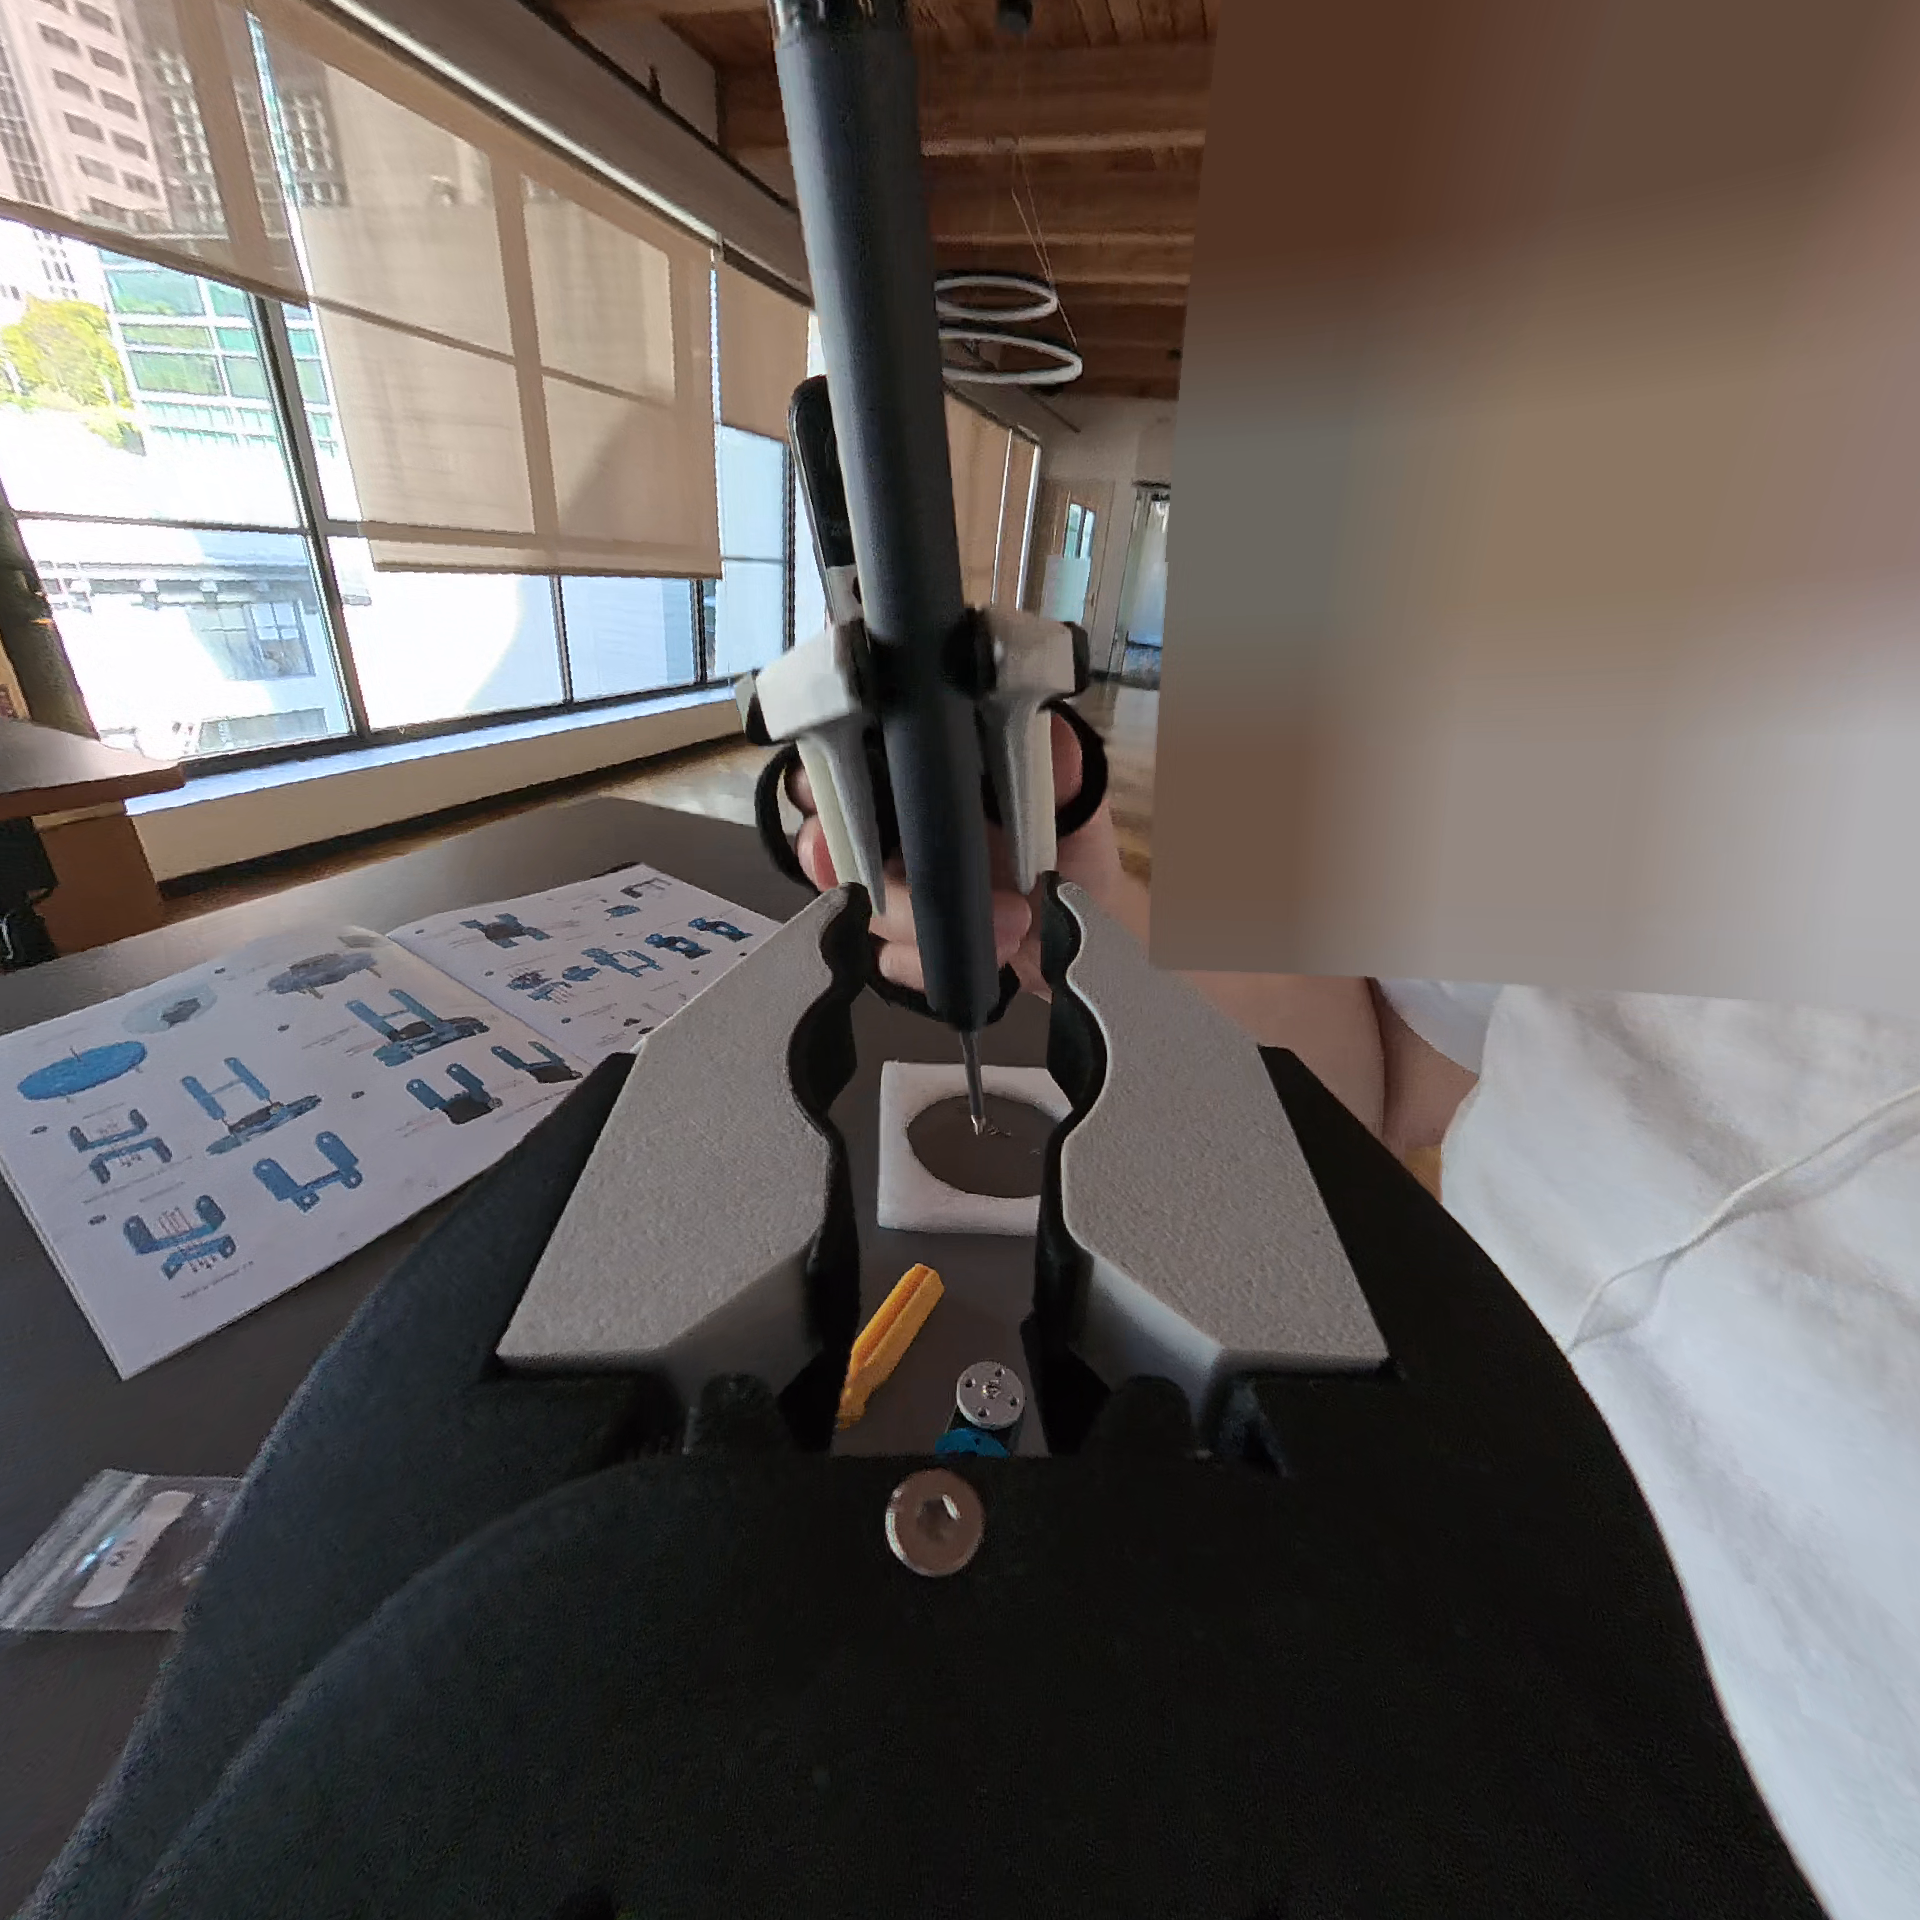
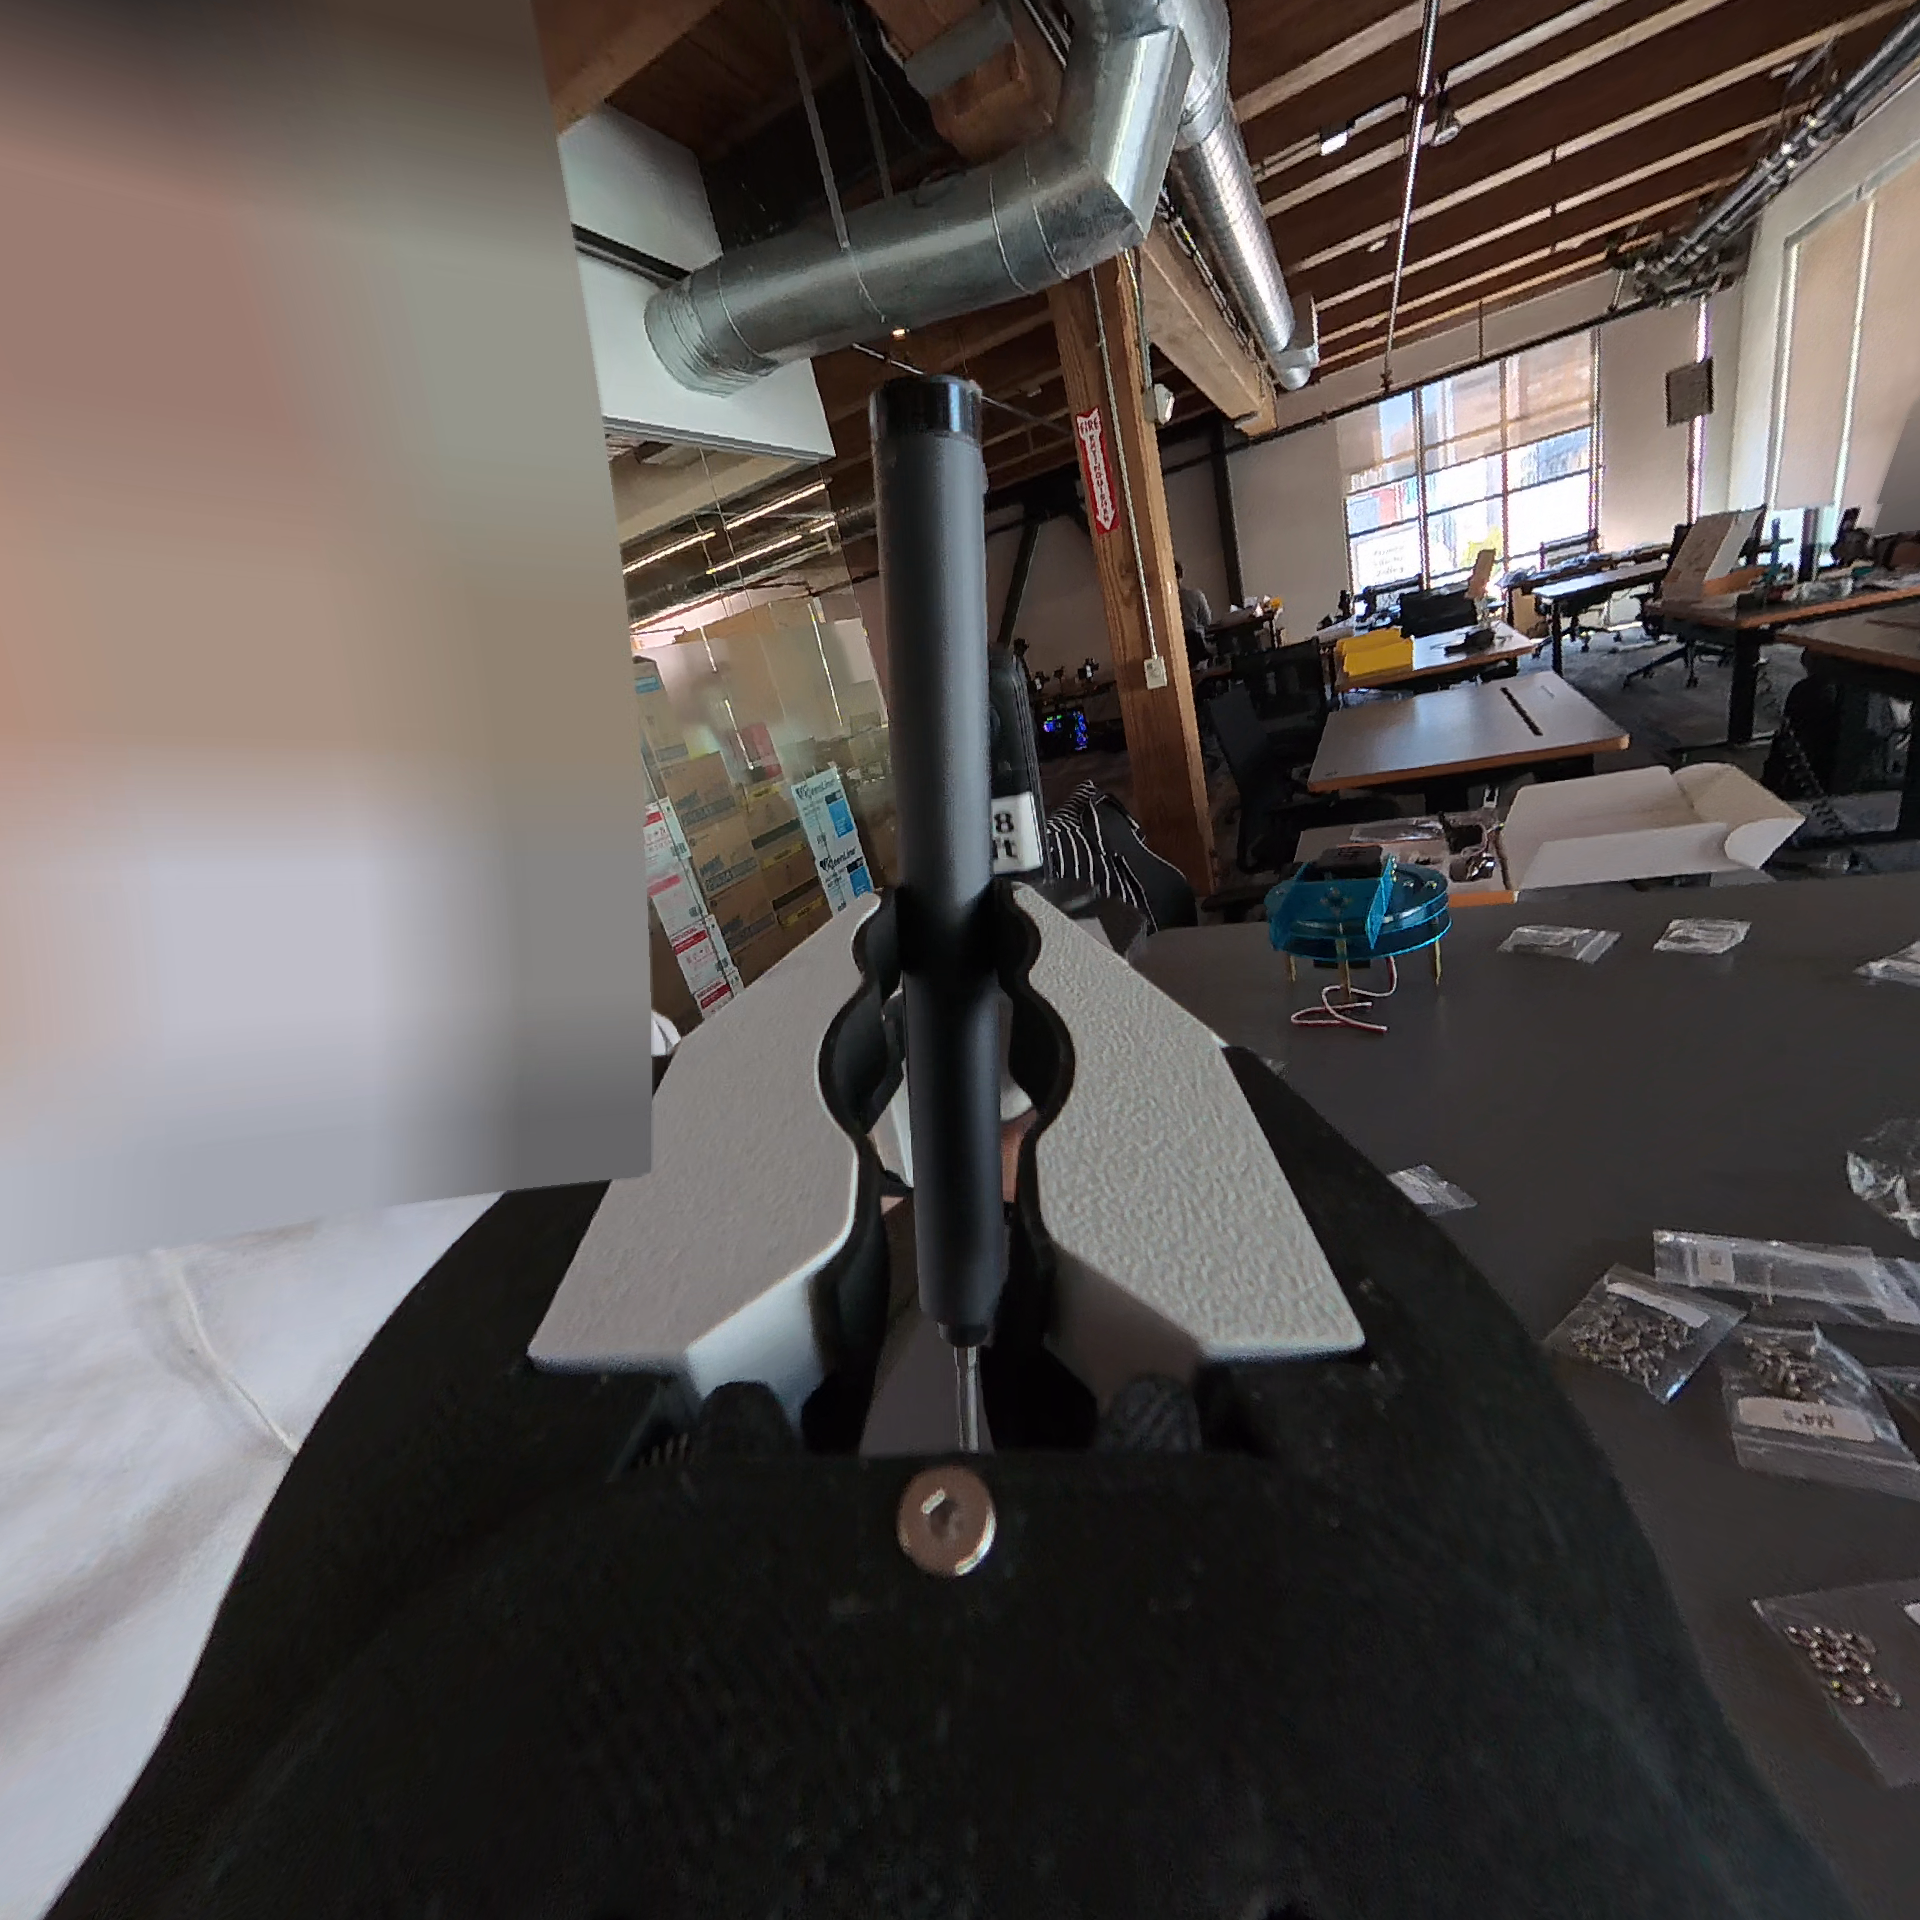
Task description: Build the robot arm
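My left gripper (image 1: 961,920) is open and empty, hovering low over the dark table. Between its fingers lie a white square foam tray (image 1: 914,1195) with small screws (image 1: 997,1130) in its round dark recess, a yellow plastic piece (image 1: 888,1340), and a small blue part with a silver disc (image 1: 987,1392). My right gripper (image 2: 948,914), also seen opposite in the left wrist view (image 1: 945,883), is shut on a dark pen-shaped screwdriver (image 2: 935,831), held nearly upright. The screwdriver (image 1: 883,520) has its bit tip down in the tray's recess, at the screws.
An open instruction booklet (image 1: 312,1091) and a small plastic bag (image 1: 104,1548) lie left of my left gripper. Several bags of screws (image 2: 1642,1340) and a blue round chassis (image 2: 1351,904) with red-white wires sit on the table at right. A person in a white shirt (image 1: 1662,1351) is close. The gap from one gripper's tips to the other's is roughly 4 centimeters.
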{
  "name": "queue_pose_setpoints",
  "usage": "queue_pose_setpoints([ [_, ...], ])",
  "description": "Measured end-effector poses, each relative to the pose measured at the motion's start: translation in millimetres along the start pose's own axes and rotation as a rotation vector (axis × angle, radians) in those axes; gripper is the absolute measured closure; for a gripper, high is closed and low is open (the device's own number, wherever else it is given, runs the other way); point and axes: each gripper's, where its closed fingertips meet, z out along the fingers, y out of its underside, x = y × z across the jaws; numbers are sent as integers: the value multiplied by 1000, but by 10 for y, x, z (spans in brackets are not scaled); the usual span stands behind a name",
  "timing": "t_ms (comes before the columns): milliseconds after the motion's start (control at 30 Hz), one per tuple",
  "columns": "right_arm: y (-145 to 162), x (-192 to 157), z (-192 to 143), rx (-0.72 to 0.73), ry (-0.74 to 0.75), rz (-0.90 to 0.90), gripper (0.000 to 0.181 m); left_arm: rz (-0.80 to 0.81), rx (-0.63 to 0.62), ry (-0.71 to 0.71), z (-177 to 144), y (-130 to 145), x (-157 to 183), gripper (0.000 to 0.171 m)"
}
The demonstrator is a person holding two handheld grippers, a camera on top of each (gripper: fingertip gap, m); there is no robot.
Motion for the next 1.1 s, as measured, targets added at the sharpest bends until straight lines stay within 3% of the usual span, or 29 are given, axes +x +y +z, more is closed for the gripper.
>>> queue_pose_setpoints([
  [133,73,22,25,-11,-1,16,165,5,-96,32,145,66,-2,141],
  [233,98,33,5,-19,10,16,165,-17,-108,32,202,119,-12,154],
  [400,123,-8,-67,-76,19,8,165,-47,-140,3,224,176,4,156],
  [533,-124,-90,-212,-7,-36,59,160,1,-235,-56,246,249,57,155],
  [700,52,-159,-286,-198,-34,32,152,28,-297,-124,290,277,118,155],
  [733,91,-200,-285,-225,-34,11,160,35,-310,-133,293,295,136,155],
  [900,177,-280,-211,-240,51,-39,165,32,-303,-102,244,350,246,155],
  [1100,297,-151,-96,-249,230,-130,165,97,-273,57,96,438,184,155],
])
